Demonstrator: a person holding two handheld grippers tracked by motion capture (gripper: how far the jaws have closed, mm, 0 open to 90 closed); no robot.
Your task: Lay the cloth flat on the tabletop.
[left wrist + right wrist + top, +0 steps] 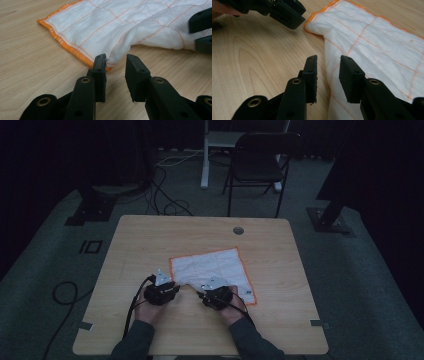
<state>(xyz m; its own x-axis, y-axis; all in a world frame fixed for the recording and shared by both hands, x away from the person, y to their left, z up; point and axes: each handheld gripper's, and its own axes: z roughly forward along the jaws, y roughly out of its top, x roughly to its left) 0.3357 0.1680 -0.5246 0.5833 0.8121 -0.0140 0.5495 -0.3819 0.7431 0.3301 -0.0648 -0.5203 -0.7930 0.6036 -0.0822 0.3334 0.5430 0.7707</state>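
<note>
A white cloth [212, 271] with an orange hem and thin orange grid lines lies on a light wooden table [150, 235], a little right of the table's middle and towards the person's edge. Its near edge is rucked up into a soft ridge instead of lying flat.

The left gripper [115, 60] sits at the cloth's near left corner. Its two black jaws stand apart, with the orange-hemmed corner just in front of the gap and nothing pinched. The right gripper [328, 62] is a little further along the same near edge. Its jaws are also apart, over the white fabric where the edge meets the bare wood, and they hold nothing.

Risk, as I judge it: the left jaws could close just short of the hem and catch only air, or scrape the tabletop. The right jaws could bite into the raised ridge and gather more than one layer, so the cloth would bunch and lift crookedly. With the two grippers close together along that edge, they could also knock each other.

Both forearms come in from the table edge nearest the person, hands low and side by side at the cloth's near edge, grippers angled forward and down towards the cloth.
</note>
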